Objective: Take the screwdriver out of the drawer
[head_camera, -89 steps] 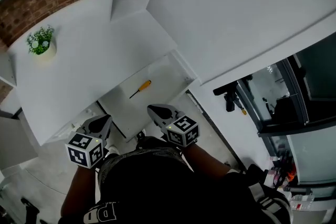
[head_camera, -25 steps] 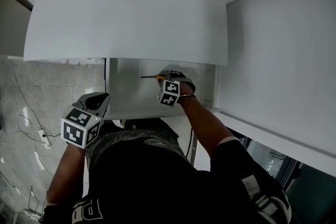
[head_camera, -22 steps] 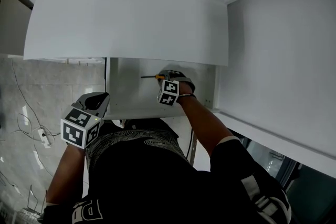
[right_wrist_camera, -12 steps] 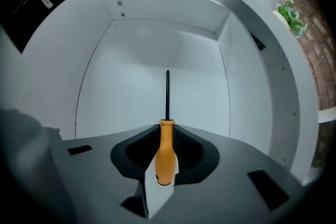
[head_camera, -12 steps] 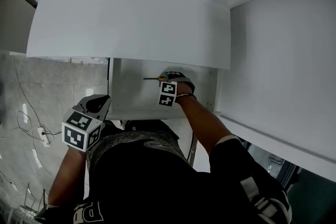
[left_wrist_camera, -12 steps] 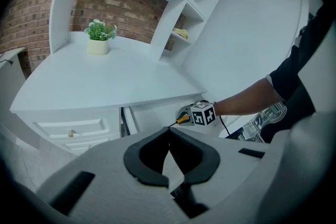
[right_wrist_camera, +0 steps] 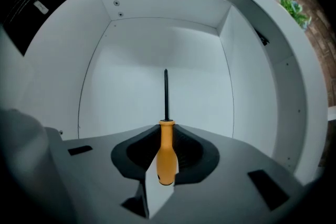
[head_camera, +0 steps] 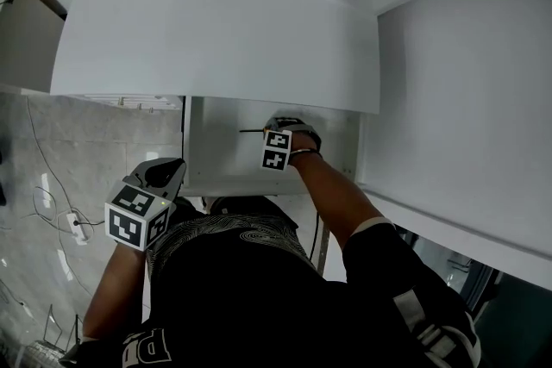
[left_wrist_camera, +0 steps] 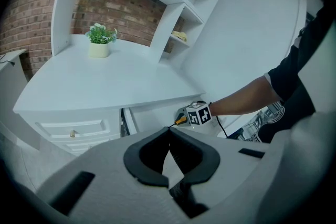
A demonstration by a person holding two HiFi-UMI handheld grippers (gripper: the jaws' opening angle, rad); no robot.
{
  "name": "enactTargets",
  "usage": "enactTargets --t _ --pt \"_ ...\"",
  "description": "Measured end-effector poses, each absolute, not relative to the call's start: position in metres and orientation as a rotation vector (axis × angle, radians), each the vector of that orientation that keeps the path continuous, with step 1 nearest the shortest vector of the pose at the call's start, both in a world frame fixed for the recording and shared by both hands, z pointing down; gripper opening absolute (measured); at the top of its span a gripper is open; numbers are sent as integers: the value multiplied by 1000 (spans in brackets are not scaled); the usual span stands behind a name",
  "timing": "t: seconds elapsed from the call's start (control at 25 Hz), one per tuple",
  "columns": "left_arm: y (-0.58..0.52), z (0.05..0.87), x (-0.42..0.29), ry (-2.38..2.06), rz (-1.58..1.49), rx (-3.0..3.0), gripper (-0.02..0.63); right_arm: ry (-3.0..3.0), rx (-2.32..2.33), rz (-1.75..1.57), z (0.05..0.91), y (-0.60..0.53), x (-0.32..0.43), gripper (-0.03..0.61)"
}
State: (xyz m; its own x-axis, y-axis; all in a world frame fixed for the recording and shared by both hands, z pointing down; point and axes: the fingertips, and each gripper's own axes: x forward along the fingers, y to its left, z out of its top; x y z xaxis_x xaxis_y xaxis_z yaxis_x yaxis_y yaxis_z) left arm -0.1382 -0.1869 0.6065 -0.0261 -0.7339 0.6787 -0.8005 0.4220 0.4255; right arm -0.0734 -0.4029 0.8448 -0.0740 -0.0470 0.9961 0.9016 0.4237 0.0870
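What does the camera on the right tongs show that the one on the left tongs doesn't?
Only the right gripper view shows the open drawer's bare white inside up close, with the right tongs shut on the screwdriver's orange handle, its black shaft pointing ahead. Only the left gripper view shows the left tongs, shut and empty, the white desk top, the shelves and the person's forearm stretched toward the drawer. Both catch the screwdriver's handle, the potted plant and the brick wall.
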Motion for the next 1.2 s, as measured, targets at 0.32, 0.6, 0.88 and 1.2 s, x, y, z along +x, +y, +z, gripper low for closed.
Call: enactTargets --t 0.32,0.6,0.88,1.2 --pt "-184 589 -140 -1794 124 1366 15 -1496 -713 -868 836 -404 -65 71" --pt "-182 581 -144 -1777 163 1439 15 -1704 -576 -722 796 -390 -73 71" --pt "-194 559 -151 -1744 204 1589 15 -1991 -353 -439 730 -369 -84 71" --pt "-175 534 -179 -1696 205 1715 15 -2297 -17 56 649 -343 -92 71"
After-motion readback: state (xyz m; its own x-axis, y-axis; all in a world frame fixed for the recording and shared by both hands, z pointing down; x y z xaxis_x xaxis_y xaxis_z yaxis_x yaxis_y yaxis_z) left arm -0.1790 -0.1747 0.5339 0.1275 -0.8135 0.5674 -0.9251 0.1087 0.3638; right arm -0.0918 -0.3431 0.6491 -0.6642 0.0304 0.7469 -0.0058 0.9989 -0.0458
